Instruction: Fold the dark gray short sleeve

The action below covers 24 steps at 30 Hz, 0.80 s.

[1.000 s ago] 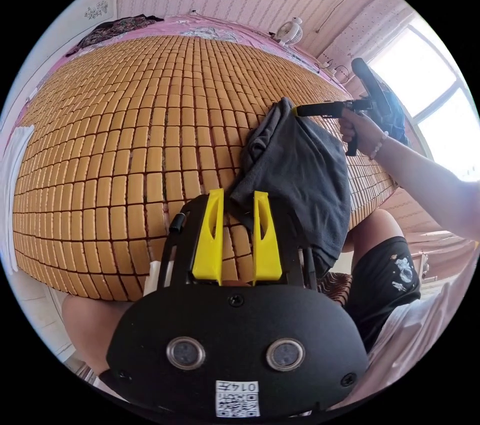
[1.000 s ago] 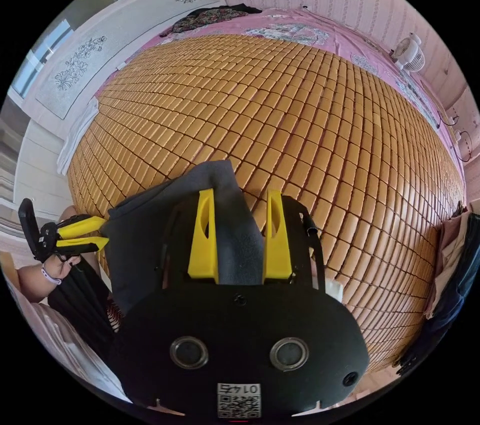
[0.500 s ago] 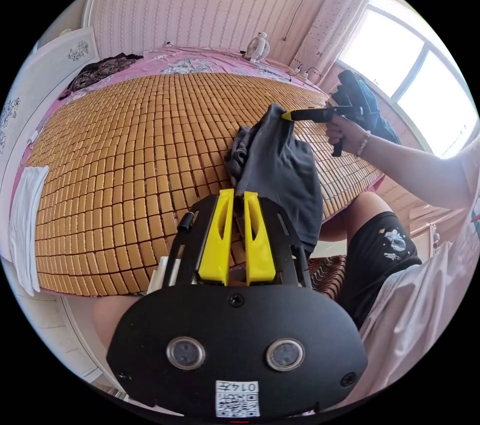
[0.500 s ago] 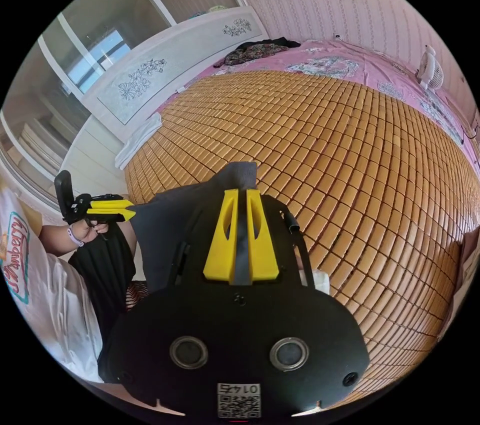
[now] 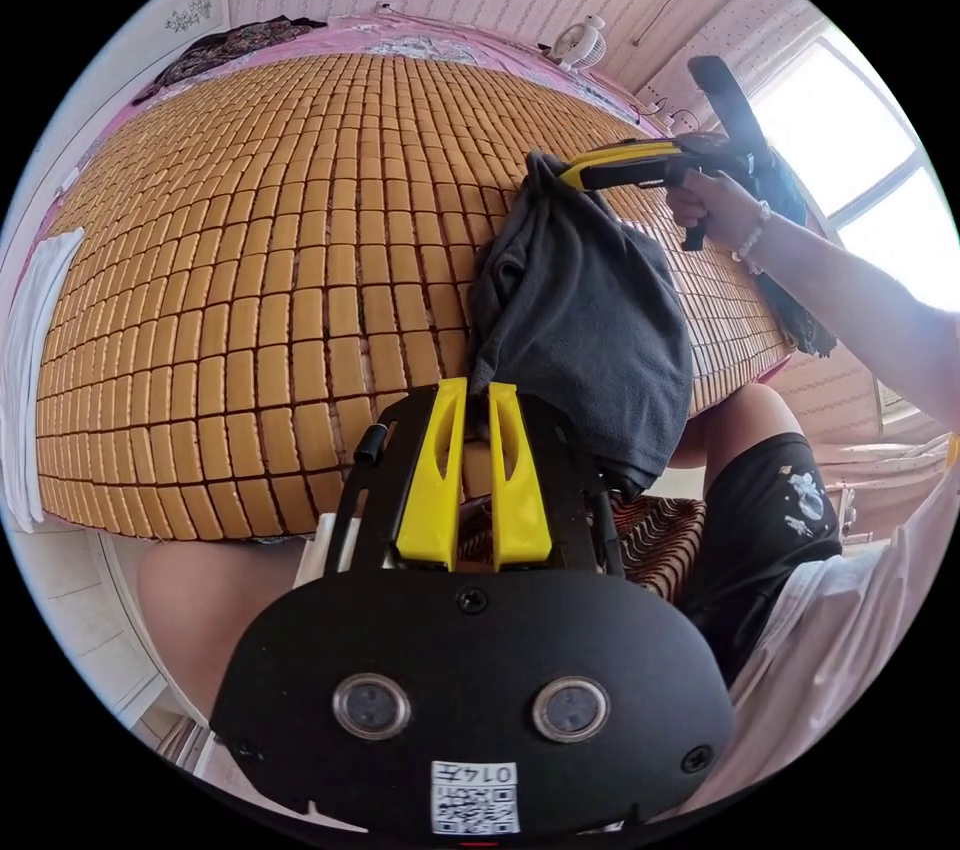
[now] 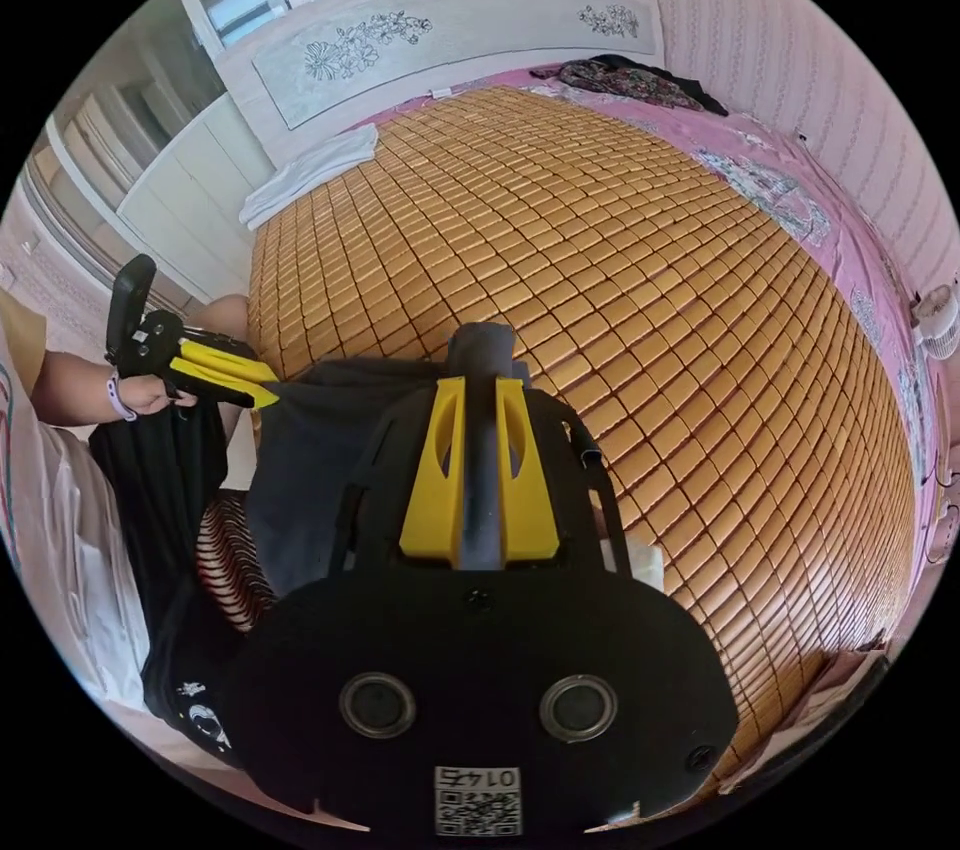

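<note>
The dark gray short sleeve shirt (image 5: 585,310) hangs bunched between my two grippers over the near edge of the bamboo mat (image 5: 250,240). In the left gripper view, my left gripper (image 5: 476,388) has its yellow jaws shut on the shirt's lower corner. The right gripper (image 5: 572,176), held by a hand (image 5: 715,205), pinches the upper corner. In the right gripper view, my right gripper (image 6: 478,385) is shut on a fold of the shirt (image 6: 310,450). There the left gripper (image 6: 268,385) grips the far corner at the left.
A white folded cloth (image 5: 25,370) (image 6: 300,175) lies at the mat's edge. Dark patterned clothes (image 5: 230,45) lie on the pink sheet at the far end, near a small fan (image 5: 578,50). The person's black shorts (image 5: 770,510) are close to the bed's edge.
Both grippers' jaws, open a second ago, have shut on the shirt. The shirt has been raised off the mat and pulled a little wider between them.
</note>
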Each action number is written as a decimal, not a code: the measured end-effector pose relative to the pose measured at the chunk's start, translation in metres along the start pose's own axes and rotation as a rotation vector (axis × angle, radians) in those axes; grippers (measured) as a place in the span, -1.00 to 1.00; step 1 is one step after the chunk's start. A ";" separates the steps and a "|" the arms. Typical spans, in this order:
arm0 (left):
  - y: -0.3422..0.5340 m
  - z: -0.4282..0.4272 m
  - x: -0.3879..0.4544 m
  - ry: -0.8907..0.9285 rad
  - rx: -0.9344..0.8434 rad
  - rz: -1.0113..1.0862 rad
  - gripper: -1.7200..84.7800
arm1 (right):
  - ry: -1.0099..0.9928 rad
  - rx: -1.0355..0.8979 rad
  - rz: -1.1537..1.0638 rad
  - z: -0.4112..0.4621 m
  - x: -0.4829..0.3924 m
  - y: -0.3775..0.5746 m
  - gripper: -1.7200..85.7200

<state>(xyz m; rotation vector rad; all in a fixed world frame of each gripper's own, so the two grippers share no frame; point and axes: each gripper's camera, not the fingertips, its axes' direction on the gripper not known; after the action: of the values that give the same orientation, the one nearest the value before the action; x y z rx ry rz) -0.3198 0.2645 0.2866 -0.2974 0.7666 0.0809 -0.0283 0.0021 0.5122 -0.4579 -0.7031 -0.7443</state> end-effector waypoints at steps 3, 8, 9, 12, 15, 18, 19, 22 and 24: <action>0.003 -0.007 -0.004 0.024 -0.001 -0.012 -0.86 | -0.023 -0.009 0.043 0.010 0.016 -0.010 -0.68; 0.007 -0.017 -0.008 0.053 -0.002 -0.028 -0.86 | -0.144 -0.076 -0.010 0.026 0.026 -0.019 -0.66; 0.008 -0.020 -0.009 0.059 -0.003 -0.033 -0.86 | -0.196 -0.090 0.003 0.027 0.031 -0.021 -0.68; 0.012 -0.029 -0.012 0.077 0.009 -0.042 -0.86 | -0.246 -0.092 0.022 0.026 0.042 -0.019 -0.76; 0.018 -0.049 -0.013 0.096 0.077 -0.031 -0.87 | -0.270 -0.006 0.035 0.010 0.048 -0.005 -0.81; 0.026 -0.076 -0.014 0.090 0.149 -0.014 -0.87 | -0.336 0.142 0.073 -0.022 0.055 0.021 -0.84; 0.030 -0.087 -0.015 0.081 0.177 -0.009 -0.87 | -0.349 0.170 0.080 -0.029 0.055 0.026 -0.84; 0.038 -0.117 -0.017 0.087 0.253 0.009 -0.87 | -0.368 0.295 0.073 -0.064 0.049 0.051 -0.85; 0.045 -0.136 -0.018 0.092 0.303 0.019 -0.87 | -0.370 0.356 0.033 -0.086 0.036 0.061 -0.86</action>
<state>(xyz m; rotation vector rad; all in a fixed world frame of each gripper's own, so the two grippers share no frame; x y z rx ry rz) -0.4319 0.2678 0.1956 -0.0061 0.8606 -0.0318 0.0720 -0.0260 0.4711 -0.2806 -1.1491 -0.4910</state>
